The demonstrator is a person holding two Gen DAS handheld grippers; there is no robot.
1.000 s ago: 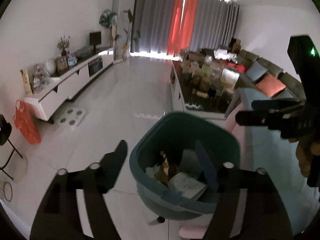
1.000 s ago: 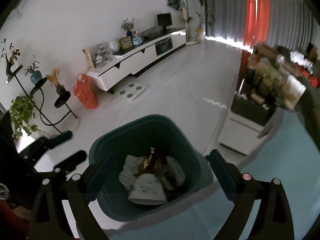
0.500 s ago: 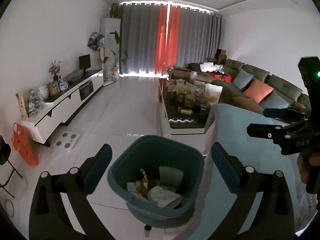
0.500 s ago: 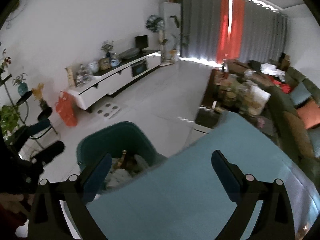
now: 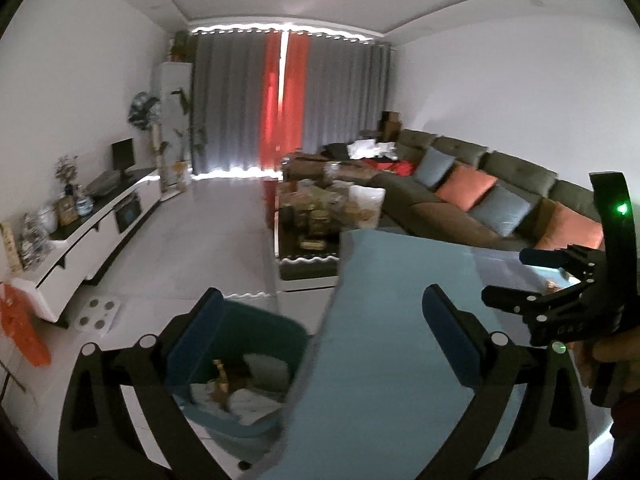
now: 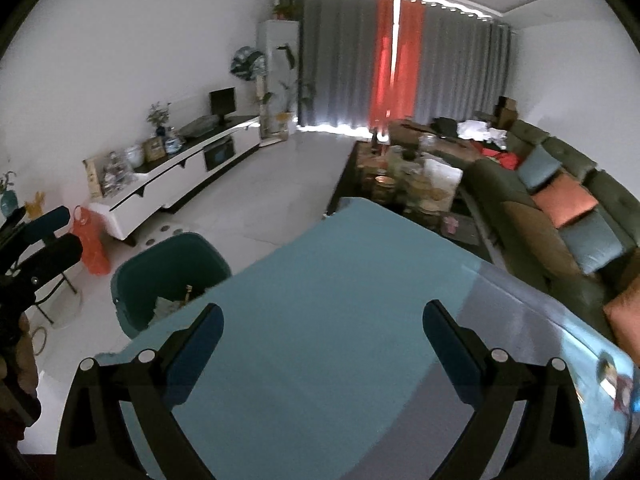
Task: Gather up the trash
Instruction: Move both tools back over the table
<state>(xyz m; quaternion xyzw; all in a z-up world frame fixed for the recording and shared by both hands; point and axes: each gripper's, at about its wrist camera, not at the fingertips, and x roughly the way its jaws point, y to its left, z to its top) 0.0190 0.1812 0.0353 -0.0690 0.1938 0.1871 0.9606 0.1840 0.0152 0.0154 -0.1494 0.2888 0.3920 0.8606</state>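
A dark teal trash bin point(image 5: 244, 332) stands on the floor at the left edge of a light blue table point(image 5: 400, 320). Paper scraps and a brown piece of trash point(image 5: 236, 392) lie inside it. My left gripper point(image 5: 324, 332) is open wide with nothing between its fingers, and it straddles the bin's right rim and the table edge. My right gripper point(image 6: 322, 320) hangs open and empty over the blue table point(image 6: 340, 280), with the bin point(image 6: 172, 268) to its left. Each gripper shows in the other's view: the right gripper point(image 5: 510, 274) at the right, the left gripper point(image 6: 56, 232) at far left.
A cluttered coffee table point(image 5: 320, 216) stands beyond the blue table, with a sofa point(image 5: 460, 196) and cushions to its right. A white TV cabinet point(image 6: 180, 172) lines the left wall, with an orange bag point(image 6: 92, 240) near it. Small items point(image 6: 612, 372) lie at the table's right edge.
Both grippers rose and swung right, from over the bin toward the table. The left jaws widened. The bin slid to the lower left of both views.
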